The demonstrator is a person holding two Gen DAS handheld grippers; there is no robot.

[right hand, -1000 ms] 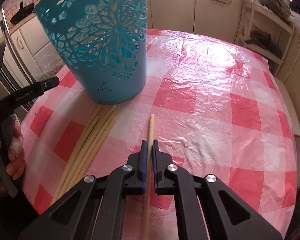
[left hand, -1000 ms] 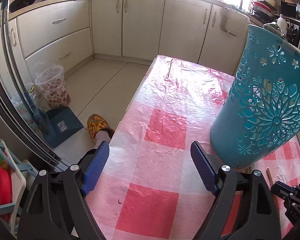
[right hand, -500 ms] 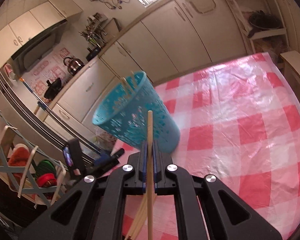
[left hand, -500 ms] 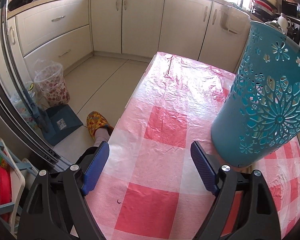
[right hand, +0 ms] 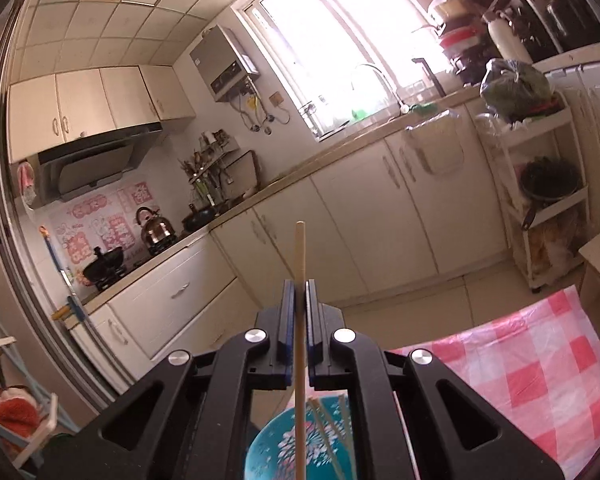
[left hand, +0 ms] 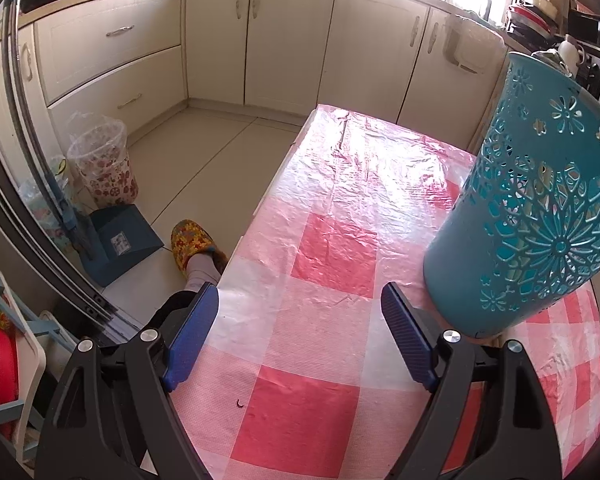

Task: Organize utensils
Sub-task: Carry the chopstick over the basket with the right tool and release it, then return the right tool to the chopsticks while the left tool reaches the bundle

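Observation:
My right gripper (right hand: 299, 294) is shut on a wooden chopstick (right hand: 299, 264). It holds the chopstick upright, high over the teal cut-out holder (right hand: 300, 440), whose mouth shows under the jaws. The lower end of the chopstick reaches down into that mouth, where a few other chopsticks (right hand: 332, 428) lean. In the left wrist view the same teal holder (left hand: 528, 216) stands on the red-and-white checked tablecloth (left hand: 332, 248), just right of my left gripper (left hand: 298, 320). The left gripper is open and empty, low over the table.
The table's left edge (left hand: 260, 216) drops to the floor, where a slippered foot (left hand: 194, 246), a blue dustpan (left hand: 118, 240) and a patterned bin (left hand: 104, 164) sit. Cream cabinets (left hand: 292, 40) line the far wall. A white shelf rack (right hand: 540, 184) stands at the right.
My right gripper has lifted the chopstick off the table and tipped it upright over the holder. The left gripper has stayed open, shifting only slightly.

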